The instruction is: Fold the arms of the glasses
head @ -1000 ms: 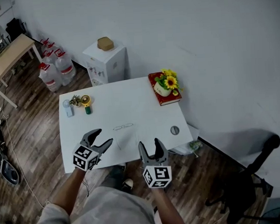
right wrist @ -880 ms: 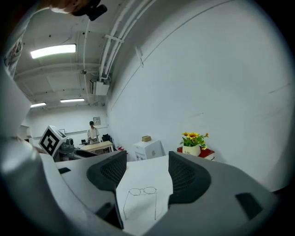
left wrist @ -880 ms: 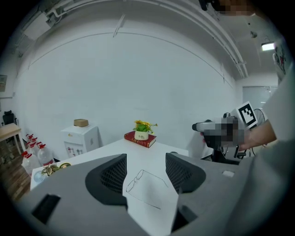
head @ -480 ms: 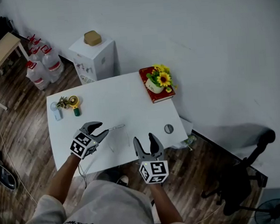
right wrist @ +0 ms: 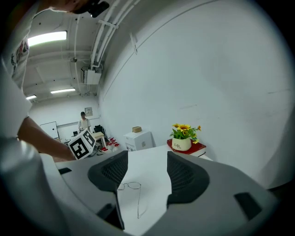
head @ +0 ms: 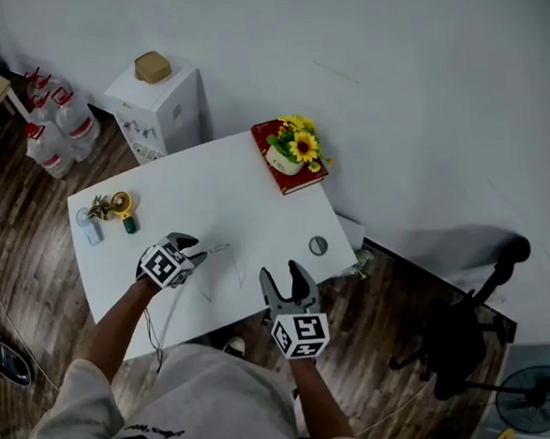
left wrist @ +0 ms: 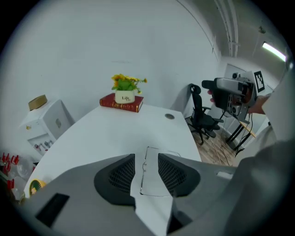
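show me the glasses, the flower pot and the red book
glasses [left wrist: 144,167]: left gripper view, on the bridge of the wire frame
flower pot [left wrist: 125,97]: left gripper view, on the front of the white pot
red book [left wrist: 109,101]: left gripper view, on its cover left of the pot

Rectangular white table top [head: 217,194]: smooth, matt, laminate-like.
Thin wire-rimmed glasses [left wrist: 144,167] on the table: fine metal frame, clear lenses.
Floor [head: 34,268] around the table: dark wood planks, slight sheen.
Red hardcover book [left wrist: 113,103] at the table's far corner: matt cover.
White flowerpot [left wrist: 124,97] on the book: glossy, ceramic-looking.
Person's grey top [head: 204,406] at the table's near edge: soft cloth.
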The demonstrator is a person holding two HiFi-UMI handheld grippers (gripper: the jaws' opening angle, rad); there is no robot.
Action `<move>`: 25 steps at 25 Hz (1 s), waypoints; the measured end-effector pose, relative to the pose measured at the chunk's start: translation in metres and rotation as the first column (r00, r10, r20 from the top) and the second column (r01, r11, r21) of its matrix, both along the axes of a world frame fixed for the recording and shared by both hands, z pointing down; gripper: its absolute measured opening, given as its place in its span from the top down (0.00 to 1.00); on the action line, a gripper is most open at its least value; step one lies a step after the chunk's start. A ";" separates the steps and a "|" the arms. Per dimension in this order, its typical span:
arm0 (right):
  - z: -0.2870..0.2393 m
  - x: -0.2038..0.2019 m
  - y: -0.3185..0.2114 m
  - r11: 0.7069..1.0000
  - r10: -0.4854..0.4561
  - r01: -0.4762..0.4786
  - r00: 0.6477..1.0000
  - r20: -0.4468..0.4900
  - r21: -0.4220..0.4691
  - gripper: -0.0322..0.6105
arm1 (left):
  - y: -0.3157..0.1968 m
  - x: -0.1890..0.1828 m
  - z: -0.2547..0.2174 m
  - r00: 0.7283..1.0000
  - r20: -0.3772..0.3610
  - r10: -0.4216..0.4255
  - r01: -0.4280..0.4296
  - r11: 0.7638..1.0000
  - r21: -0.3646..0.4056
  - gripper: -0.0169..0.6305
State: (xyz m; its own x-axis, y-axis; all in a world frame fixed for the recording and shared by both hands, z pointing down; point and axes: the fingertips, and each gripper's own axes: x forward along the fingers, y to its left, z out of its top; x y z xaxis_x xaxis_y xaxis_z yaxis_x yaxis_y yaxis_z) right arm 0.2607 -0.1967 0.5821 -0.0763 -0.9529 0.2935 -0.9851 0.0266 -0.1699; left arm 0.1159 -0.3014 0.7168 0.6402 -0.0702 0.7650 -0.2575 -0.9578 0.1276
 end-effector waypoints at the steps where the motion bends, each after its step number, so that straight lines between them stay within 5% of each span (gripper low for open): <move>1: 0.001 0.004 0.001 1.000 0.012 -0.012 1.000 0.005 -0.006 0.56 | 0.001 0.002 0.008 0.999 0.024 0.021 -0.021 1.000 -0.015 0.73; 10: 0.012 0.032 0.011 0.996 0.086 -0.085 0.996 0.015 -0.038 0.56 | -0.011 0.023 0.050 0.969 0.201 0.140 -0.144 0.989 0.008 0.79; 20: 0.018 0.064 0.032 0.986 0.159 -0.157 0.987 0.021 -0.062 0.56 | -0.018 0.040 0.075 0.934 0.300 0.193 -0.204 0.979 0.006 0.86; 25: 0.020 0.070 0.037 0.984 0.167 -0.165 0.986 0.024 -0.070 0.57 | 0.006 0.037 0.088 0.921 0.317 0.226 -0.186 0.971 -0.154 0.93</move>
State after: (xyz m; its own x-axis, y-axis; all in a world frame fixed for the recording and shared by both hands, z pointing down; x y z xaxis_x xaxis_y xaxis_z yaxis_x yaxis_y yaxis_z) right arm 0.3304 -0.1600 0.6019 0.0715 -0.9311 0.3577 -0.9694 -0.1494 -0.1950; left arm 0.1528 -0.2951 0.8044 0.3404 0.1400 0.9298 -0.1030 -0.9773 0.1849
